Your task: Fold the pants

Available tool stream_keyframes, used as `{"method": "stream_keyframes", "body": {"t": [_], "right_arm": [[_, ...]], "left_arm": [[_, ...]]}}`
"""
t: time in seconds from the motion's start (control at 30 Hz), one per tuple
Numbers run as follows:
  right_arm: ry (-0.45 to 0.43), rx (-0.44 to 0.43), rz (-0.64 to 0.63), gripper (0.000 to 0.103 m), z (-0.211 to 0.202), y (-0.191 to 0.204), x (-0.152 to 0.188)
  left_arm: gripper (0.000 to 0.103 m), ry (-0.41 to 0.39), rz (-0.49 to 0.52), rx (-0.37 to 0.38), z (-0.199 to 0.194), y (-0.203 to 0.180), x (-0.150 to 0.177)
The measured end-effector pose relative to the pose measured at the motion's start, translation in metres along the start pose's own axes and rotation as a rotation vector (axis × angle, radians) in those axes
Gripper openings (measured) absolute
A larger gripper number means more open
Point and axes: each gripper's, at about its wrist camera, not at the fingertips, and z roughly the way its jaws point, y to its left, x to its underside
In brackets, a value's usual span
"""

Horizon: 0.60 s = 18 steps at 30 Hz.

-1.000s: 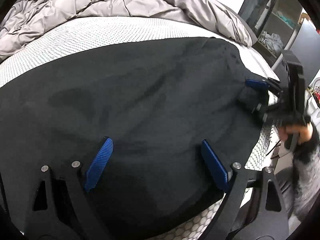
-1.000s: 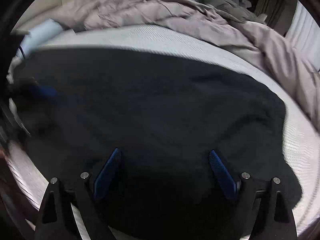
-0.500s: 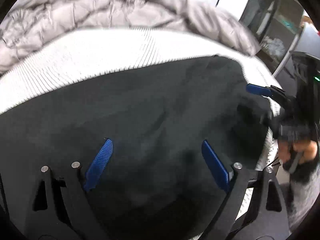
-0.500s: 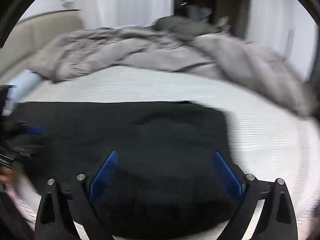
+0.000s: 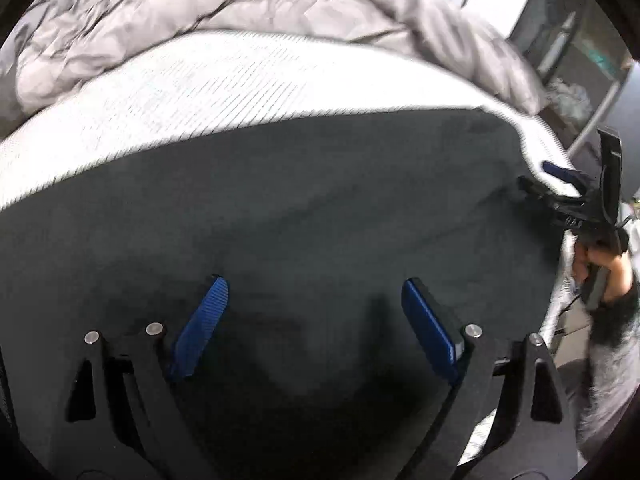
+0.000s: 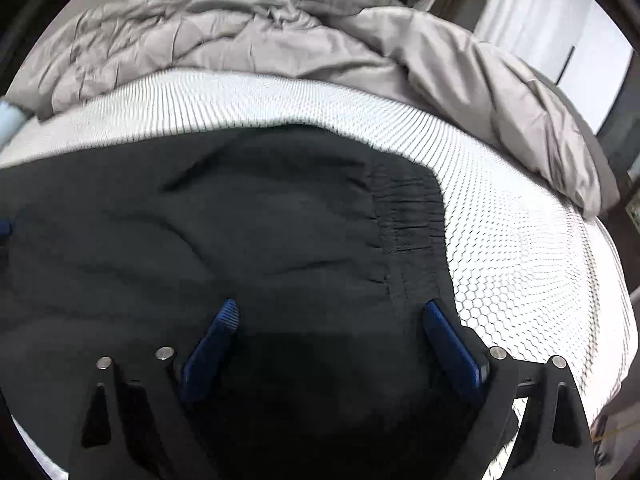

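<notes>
Between folds, I hold both the left gripper (image 5: 312,312) and the right gripper (image 6: 332,336) spread and empty above the black pants (image 6: 240,240); next, I'd judge, pinching an edge to fold over.

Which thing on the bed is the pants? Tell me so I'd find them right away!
Look at the big bed with the white honeycomb-patterned mattress and the crumpled grey duvet pushed to the far side. Nearer, spread flat on the mattress, lie the pants. They are the only black thing on the bed, with a gathered, wrinkly waistband at one end.
</notes>
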Motion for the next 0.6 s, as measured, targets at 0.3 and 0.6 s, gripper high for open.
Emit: {"method": "stream_keyframes", "body": {"t": [0.3,0.6], "right_arm": [[0.081,-0.127,-0.159,0.096,0.038,0.072,-0.024],[0.008,0.157,0.07,0.096,0.02,-0.018,-0.013]], "left_arm": [[0.088,0.053,0.026,0.018,0.048,0.001,-0.019],[0.088,-0.002,0.023,-0.006,0.017,0.017,-0.012]]}}
